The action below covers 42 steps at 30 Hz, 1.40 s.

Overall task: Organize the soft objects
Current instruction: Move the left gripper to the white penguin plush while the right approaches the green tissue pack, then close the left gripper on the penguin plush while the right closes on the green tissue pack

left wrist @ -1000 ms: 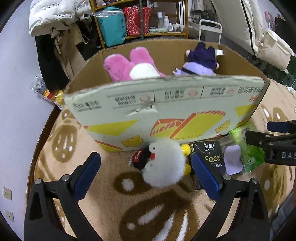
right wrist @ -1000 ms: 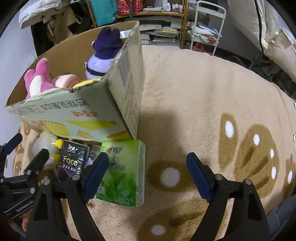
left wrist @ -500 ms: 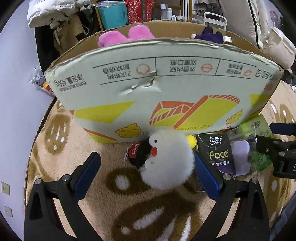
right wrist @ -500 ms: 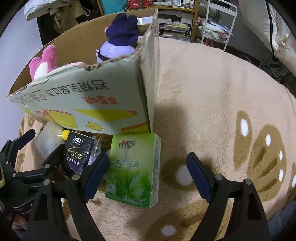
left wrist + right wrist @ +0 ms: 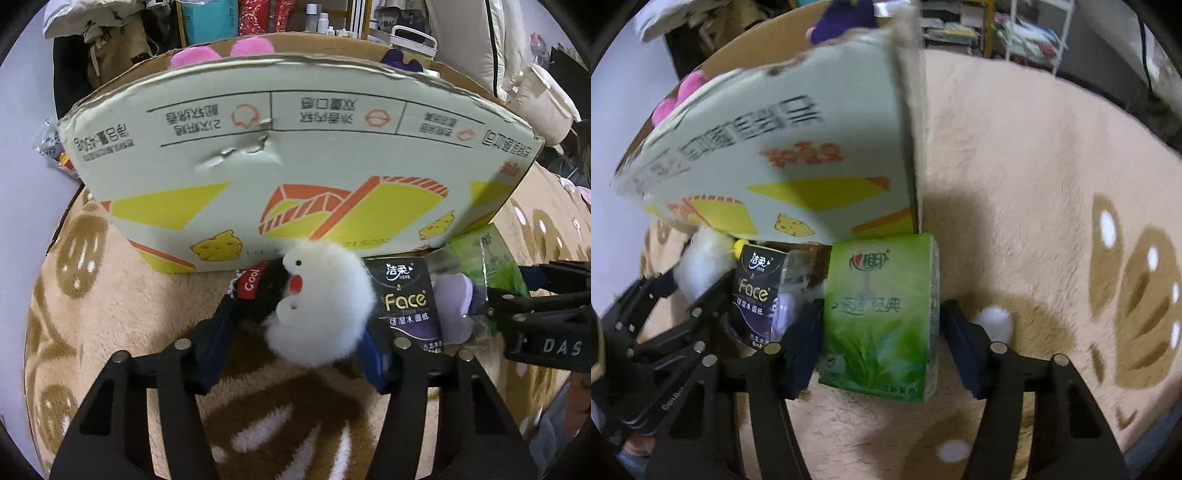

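A white fluffy plush (image 5: 317, 306) with a red beak and a black "Cool" part lies on the rug in front of the cardboard box (image 5: 295, 155). My left gripper (image 5: 295, 332) is open, its blue pads on either side of the plush. A green tissue pack (image 5: 882, 317) lies by the box's corner. My right gripper (image 5: 882, 347) is open with its pads flanking the pack. A black "Face" tissue pack (image 5: 410, 302) and a lilac soft item (image 5: 454, 306) lie between them. Pink (image 5: 218, 53) and purple (image 5: 400, 59) plush toys sit in the box.
The beige rug (image 5: 1034, 184) with brown paw prints spreads to the right. Shelves (image 5: 280, 18), bags and a white rack (image 5: 1034, 33) stand behind the box. A wall (image 5: 22, 129) is at the left.
Both grippers moved forward and lower. The left pads now flank the white plush and have narrowed; the right pads now flank the green tissue pack.
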Each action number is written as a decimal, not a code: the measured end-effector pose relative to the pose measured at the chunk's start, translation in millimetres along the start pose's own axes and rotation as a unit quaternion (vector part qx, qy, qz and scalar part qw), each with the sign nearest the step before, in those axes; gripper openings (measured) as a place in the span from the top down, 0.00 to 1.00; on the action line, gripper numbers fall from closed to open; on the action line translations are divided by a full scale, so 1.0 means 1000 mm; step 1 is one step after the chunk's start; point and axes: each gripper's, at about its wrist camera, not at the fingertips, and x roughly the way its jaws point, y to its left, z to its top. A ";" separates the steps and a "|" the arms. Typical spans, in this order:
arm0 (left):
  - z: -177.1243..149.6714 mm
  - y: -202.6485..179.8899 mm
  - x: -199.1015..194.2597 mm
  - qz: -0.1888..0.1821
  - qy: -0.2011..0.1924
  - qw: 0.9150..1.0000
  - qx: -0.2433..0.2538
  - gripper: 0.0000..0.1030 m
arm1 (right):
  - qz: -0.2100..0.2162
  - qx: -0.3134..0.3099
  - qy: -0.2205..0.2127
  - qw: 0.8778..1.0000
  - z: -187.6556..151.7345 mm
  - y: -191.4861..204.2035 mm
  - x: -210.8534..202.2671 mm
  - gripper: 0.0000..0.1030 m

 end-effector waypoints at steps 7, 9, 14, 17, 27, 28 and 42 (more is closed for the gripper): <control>0.000 -0.008 -0.008 -0.019 0.000 1.000 0.003 0.68 | -0.004 -0.004 -0.006 1.000 0.003 0.000 -0.001 0.42; -0.002 -0.012 -0.012 -0.020 -0.005 1.000 0.007 0.69 | -0.007 -0.007 -0.009 1.000 0.003 0.000 -0.002 0.42; -0.006 -0.016 -0.025 -0.026 -0.011 1.000 0.004 0.76 | -0.017 -0.015 -0.021 1.000 -0.005 -0.003 -0.015 0.42; -0.012 -0.009 -0.031 -0.039 -0.015 0.999 -0.004 0.78 | -0.017 -0.011 -0.025 0.999 -0.007 -0.004 -0.020 0.42; -0.019 -0.003 -0.048 -0.059 -0.035 0.998 -0.006 0.84 | -0.013 -0.002 -0.031 0.999 -0.009 -0.007 -0.026 0.42; -0.018 -0.005 -0.049 -0.058 -0.037 0.998 -0.006 0.84 | -0.014 -0.002 -0.033 0.999 -0.010 -0.008 -0.027 0.42; -0.023 -0.004 -0.091 -0.042 -0.084 0.996 -0.008 0.84 | 0.016 0.014 -0.107 0.994 -0.020 -0.009 -0.073 0.44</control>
